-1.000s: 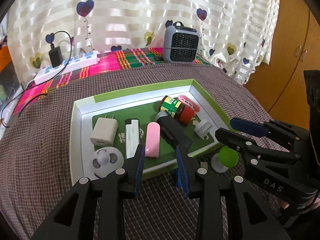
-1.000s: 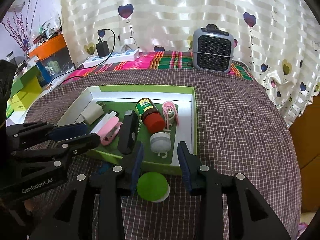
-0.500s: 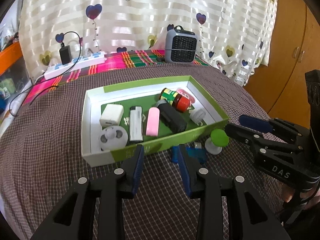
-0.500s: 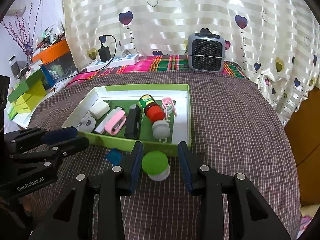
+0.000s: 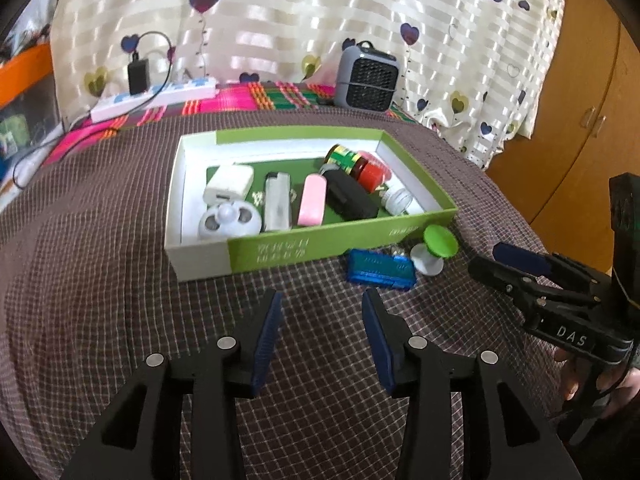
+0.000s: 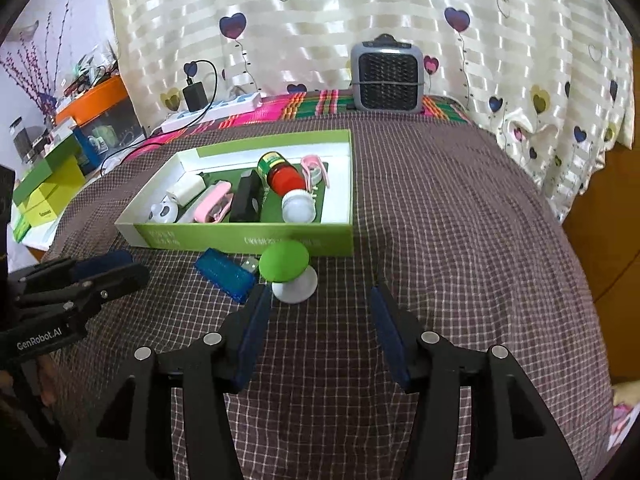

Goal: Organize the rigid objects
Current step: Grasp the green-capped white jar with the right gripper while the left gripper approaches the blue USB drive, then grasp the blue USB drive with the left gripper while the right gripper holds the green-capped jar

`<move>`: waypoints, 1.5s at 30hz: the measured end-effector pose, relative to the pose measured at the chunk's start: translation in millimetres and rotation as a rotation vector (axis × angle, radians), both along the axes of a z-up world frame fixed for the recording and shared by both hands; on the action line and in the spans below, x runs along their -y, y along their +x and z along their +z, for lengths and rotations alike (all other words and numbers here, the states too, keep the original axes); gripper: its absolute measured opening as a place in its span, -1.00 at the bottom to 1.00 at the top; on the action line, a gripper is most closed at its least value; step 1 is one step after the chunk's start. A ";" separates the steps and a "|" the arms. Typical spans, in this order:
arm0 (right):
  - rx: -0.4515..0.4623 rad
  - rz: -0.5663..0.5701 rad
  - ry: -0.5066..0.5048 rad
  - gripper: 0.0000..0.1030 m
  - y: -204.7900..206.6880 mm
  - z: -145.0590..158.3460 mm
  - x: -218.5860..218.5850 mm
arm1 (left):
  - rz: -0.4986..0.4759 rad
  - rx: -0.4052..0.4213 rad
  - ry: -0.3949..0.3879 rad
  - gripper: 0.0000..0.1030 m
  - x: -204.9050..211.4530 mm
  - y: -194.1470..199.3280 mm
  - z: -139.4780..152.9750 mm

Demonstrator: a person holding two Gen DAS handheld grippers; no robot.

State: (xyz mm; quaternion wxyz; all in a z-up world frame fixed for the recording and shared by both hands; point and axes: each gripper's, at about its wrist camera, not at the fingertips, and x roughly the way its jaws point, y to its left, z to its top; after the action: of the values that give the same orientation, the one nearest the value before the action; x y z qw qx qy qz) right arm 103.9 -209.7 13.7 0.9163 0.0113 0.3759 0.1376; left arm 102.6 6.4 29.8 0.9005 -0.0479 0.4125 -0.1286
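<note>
A green and white box point(image 5: 280, 250) point(image 6: 240, 240) on the checked cloth holds a white charger point(image 5: 229, 184), a white lighter point(image 5: 277, 200), a pink case point(image 5: 311, 205), a black block point(image 5: 349, 199), a red-capped jar point(image 5: 360, 164) and other small items. A blue card reader point(image 5: 380, 269) point(image 6: 225, 274) and a green-topped white knob point(image 5: 435, 246) point(image 6: 289, 271) lie on the cloth in front of the box. My left gripper point(image 5: 322, 316) is open and empty, short of the card reader. My right gripper point(image 6: 318, 312) is open and empty, just short of the knob.
A grey fan heater point(image 5: 366, 77) point(image 6: 386, 76) and a white power strip point(image 5: 156, 96) stand at the back by the curtain. Green boxes point(image 6: 44, 184) and an orange bin point(image 6: 96, 100) sit at the left. A wooden cabinet point(image 5: 580, 128) is at the right.
Both grippers have drawn back from the box, so it looks farther away. The card reader and knob now lie ahead of the fingers. Both grippers stay open.
</note>
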 end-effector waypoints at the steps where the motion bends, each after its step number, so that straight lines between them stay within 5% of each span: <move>1: -0.003 0.005 0.007 0.03 0.8 -1.0 -0.9 | 0.004 -0.006 -0.005 -0.19 -1.6 -0.2 -1.9; 27: -0.014 0.036 -0.042 0.03 35.1 -11.2 -35.3 | -0.048 -0.070 -0.027 -0.18 3.5 13.4 -17.4; 30: -0.002 0.039 -0.051 -0.32 33.6 -10.7 -35.4 | -0.063 -0.079 -0.032 -0.18 7.0 17.1 -19.0; 45: 0.052 0.029 -0.054 -0.32 17.8 1.0 -17.0 | -0.128 -0.095 -0.057 -0.18 30.1 48.7 -18.1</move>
State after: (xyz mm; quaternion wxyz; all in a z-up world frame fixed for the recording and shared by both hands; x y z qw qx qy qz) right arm 121.7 -192.7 14.7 0.9237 -0.0224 0.3555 0.1409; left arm 151.2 -23.7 11.8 0.8682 -0.0530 0.4532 -0.1950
